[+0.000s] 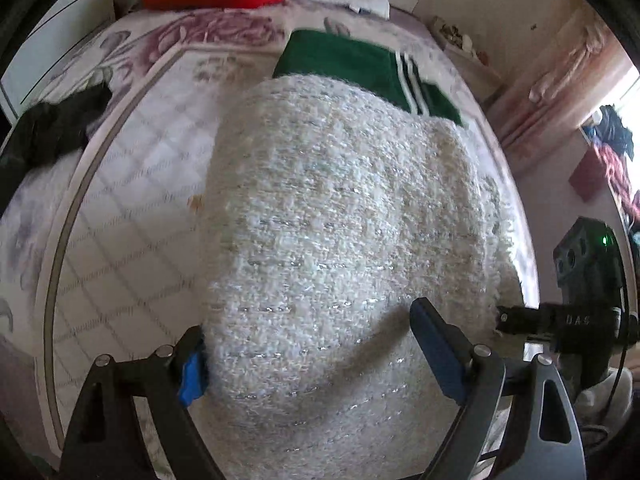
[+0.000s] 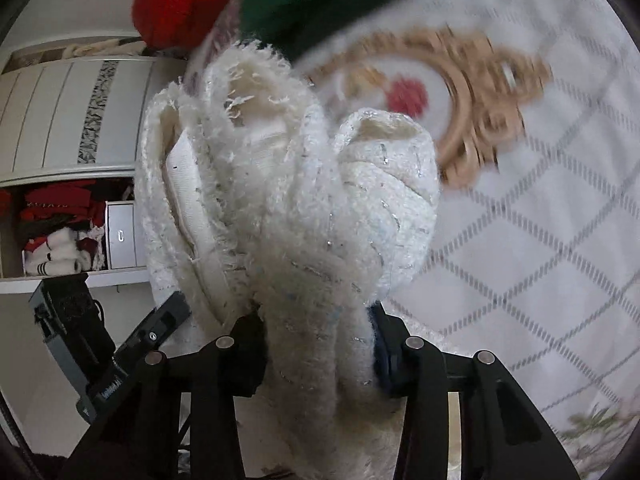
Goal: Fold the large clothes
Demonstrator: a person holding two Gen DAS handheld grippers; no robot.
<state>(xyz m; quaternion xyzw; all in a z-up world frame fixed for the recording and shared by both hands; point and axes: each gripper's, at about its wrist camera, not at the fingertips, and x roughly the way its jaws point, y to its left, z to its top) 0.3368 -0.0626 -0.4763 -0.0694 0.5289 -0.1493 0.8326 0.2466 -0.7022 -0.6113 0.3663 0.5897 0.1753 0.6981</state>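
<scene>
left wrist: above sweater (image 1: 340, 240) | right wrist: close — shared: sweater, bedspread (image 2: 540, 240)

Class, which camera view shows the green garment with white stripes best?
The left wrist view. There the green garment with white stripes lies flat on the bed beyond the fuzzy white knit sweater, its stripes distinct. The right wrist view gives only a blurred green patch at the top edge, behind the bunched sweater.

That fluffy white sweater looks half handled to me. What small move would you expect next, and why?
Probably the left gripper closes on the white sweater. Its jaws stand open with the near edge of the knit between them, gripping nothing, while the right gripper is already shut on a bunched part of it. With both ends held, the piece could be carried over on the bedspread.
</scene>
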